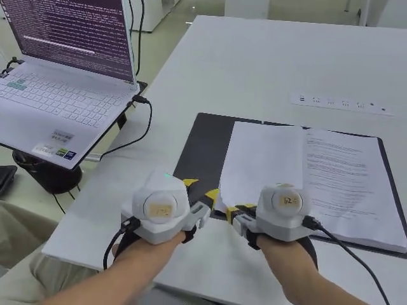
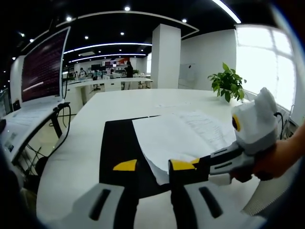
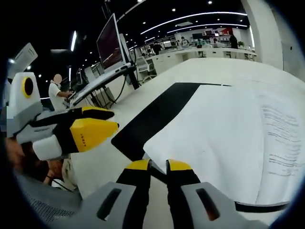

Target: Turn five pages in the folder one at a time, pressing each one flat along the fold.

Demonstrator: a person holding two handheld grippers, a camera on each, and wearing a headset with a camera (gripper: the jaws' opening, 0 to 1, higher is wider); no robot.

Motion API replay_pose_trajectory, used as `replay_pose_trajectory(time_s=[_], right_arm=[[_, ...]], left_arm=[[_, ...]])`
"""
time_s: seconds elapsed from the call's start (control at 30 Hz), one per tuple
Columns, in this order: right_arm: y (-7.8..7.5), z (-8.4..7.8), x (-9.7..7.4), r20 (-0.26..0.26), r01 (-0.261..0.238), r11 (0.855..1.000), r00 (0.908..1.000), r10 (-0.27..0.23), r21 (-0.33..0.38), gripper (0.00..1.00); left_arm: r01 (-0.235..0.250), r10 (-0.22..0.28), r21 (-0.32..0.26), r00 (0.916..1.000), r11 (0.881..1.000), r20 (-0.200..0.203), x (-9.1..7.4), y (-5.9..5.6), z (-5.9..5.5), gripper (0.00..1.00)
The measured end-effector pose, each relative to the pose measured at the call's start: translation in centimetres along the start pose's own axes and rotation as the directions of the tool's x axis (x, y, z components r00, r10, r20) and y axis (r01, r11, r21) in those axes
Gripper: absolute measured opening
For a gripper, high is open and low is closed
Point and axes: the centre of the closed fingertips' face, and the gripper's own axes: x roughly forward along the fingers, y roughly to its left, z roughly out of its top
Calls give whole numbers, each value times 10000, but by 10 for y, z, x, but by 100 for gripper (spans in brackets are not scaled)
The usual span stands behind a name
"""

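Head view: folder (image 1: 197, 146) open, one page (image 1: 261, 159) turned blank side up.
Left gripper view: left gripper (image 2: 154, 165) spread, empty. Right gripper view: right gripper (image 3: 158, 164) nearly closed at that page's corner (pinching? we cannot tell); most turns seemingly remain.

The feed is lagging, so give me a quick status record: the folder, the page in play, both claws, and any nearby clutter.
folder: black, lying open on the white table
lifted sheet: blank side up, arched above the printed stack, with its near corner at the right claw
left gripper: claw open, beside that corner, over the black cover
right gripper: claw almost closed at the sheet's corner, seems to pinch it
nearby: laptop at left, power strip beyond the folder
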Motion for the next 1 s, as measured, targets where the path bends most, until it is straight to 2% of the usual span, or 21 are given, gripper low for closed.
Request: replay_pose_trajectory(time_s=[0.2, 0.37, 0.43, 0.57, 0.63, 0.8, 0.87, 1.0], right_arm=[[-18, 12, -23, 619, 52, 9997, 9981, -68, 249, 11], [-47, 18, -38, 935, 486, 9979, 9942, -524, 423, 8], [-58, 20, -42, 1064, 640, 9955, 9918, -712, 693, 7], [-78, 24, -48, 1176, 899, 9922, 9880, -997, 864, 6], [-85, 25, -49, 1212, 993, 9909, 9865, -1099, 905, 6], [-105, 28, -50, 1240, 1154, 9875, 9839, -1284, 1069, 4], [-112, 29, -48, 1236, 1196, 9868, 9834, -1329, 1095, 2], [-123, 31, -45, 1198, 1222, 9858, 9835, -1359, 1153, 0]], left_arm=[[335, -332, 261, 9994, 9991, -98, 13, -14, 1, 23], [642, -625, 434, 9972, 9970, -411, 31, -28, -7, 23], [661, -637, 470, 9967, 9967, -513, 38, -32, -12, 23], [715, -681, 350, 9937, 9968, -891, 53, -39, -24, 23], [651, -597, 474, 9925, 9968, -1069, 58, -41, -31, 23], [391, -342, 313, 9890, 9987, -1440, 64, -42, -48, 23], [265, -185, 497, 9877, 9984, -1552, 63, -42, -53, 23], [104, -24, 468, 9858, 9988, -1681, 62, -41, -62, 23]])
